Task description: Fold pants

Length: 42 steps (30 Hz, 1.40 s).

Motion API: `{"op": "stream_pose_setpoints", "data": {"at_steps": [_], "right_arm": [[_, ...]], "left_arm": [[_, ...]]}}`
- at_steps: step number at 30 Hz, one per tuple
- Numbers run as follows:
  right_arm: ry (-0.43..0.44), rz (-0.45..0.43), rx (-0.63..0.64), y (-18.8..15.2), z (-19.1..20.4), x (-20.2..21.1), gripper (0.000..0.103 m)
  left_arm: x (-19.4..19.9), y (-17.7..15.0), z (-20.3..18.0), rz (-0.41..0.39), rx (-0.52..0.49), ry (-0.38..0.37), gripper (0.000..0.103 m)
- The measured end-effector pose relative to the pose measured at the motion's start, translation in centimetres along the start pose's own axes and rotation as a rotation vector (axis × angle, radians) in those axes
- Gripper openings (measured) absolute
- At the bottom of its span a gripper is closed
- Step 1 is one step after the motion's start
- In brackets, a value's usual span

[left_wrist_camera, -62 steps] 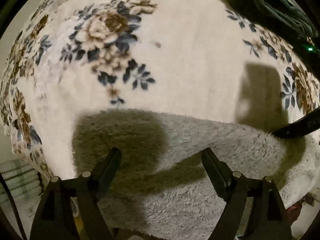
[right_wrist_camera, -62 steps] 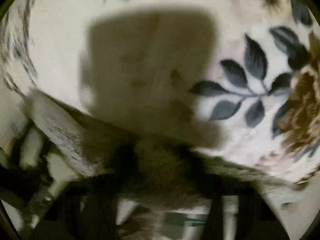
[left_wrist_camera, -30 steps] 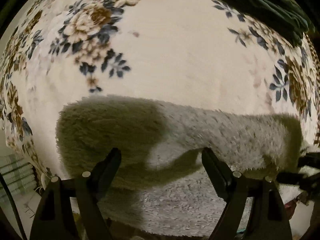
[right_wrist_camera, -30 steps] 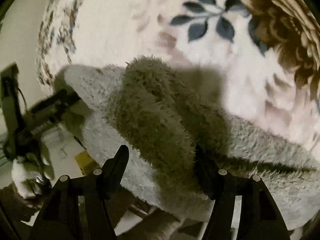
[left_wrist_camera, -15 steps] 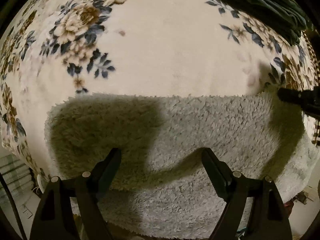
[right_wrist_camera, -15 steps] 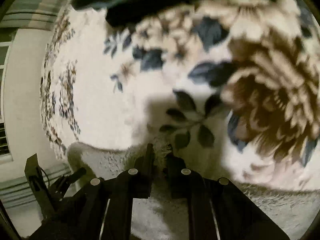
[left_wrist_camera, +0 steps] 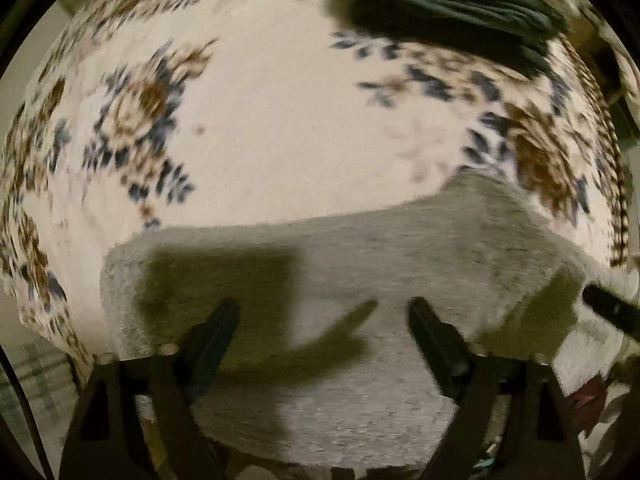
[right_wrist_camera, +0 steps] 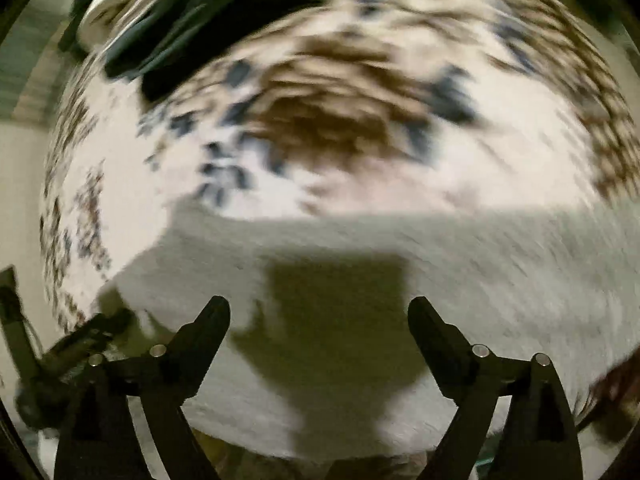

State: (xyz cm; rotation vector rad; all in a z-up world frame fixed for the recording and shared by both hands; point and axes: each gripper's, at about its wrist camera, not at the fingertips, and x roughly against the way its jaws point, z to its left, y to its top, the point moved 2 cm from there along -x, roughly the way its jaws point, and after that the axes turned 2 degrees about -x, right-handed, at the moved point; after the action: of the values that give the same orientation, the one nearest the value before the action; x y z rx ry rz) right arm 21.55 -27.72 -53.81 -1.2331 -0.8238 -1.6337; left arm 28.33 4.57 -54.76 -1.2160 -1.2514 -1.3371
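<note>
Left gripper (left_wrist_camera: 322, 312), seen from its own wrist camera, pointing down over the pants (left_wrist_camera: 360, 280): its jaws are spreading wider, nothing lies between them, and the fleece below is untouched by either finger. Right gripper (right_wrist_camera: 319, 311), in the right wrist view: jaws likewise opening, with only shadowed fleece beneath and no cloth caught in them. One tip of this gripper also enters the left view at 3 o'clock.

The pants, a grey fleece garment, lie as a broad flat band on the floral blanket (left_wrist_camera: 260, 120), filling the 6 o'clock half of both views; the far edge runs roughly from 9 to 3 o'clock, with one corner peaking toward 2 o'clock in the left view. The near edge appears to overhang the bed (blur prevents certainty).

Step in hand, as judged: release following a fold, both grippers empty above the settled cloth. The next move probably calls for a fresh pinch at one end of the band, both layers taken together, and a carry across to halve it again.

Count: two grippers; one pair of pants; one blanket; one pile of dark green clothing (left_wrist_camera: 448, 4) at 1 o'clock in the left view, 11 o'clock in the right (items in it cannot be told apart).
</note>
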Motion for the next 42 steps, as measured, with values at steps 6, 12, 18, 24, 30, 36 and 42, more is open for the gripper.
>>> {"op": "stream_pose_setpoints", "data": {"at_steps": [6,12,18,24,30,36,42], "right_arm": [[-0.029,-0.073,-0.201,-4.6,-9.9,1.2,0.097],[0.054,-0.167,-0.49,-8.5,-24.3,4.5,0.097],[0.228,-0.25,-0.829,-11.9,-39.5,5.5,0.097],[0.418,-0.345,-0.977,-12.9,-50.4,3.2,0.097],[0.498,-0.364,-0.868,-10.8,-53.1,1.5,0.096],[0.653,-0.443,-0.775,-9.1,-50.8,2.6,0.081],[0.709,-0.37,-0.808,-9.9,-49.9,-0.3,0.07]], "left_arm": [[1.6,-0.8,-8.2,-0.03,-0.094,-0.003,0.102],[0.4,-2.8,-17.0,0.002,-0.185,-0.029,0.102],[-2.5,-5.9,-26.6,0.118,-0.244,-0.096,0.102],[-5.5,-7.9,-33.6,0.193,-0.315,-0.108,0.102],[-8.1,-8.3,-36.7,0.231,-0.368,-0.044,0.102],[-10.0,-7.6,-36.9,0.266,-0.342,-0.023,0.103],[-10.8,-6.9,-36.8,0.275,-0.328,-0.018,0.103]]}}
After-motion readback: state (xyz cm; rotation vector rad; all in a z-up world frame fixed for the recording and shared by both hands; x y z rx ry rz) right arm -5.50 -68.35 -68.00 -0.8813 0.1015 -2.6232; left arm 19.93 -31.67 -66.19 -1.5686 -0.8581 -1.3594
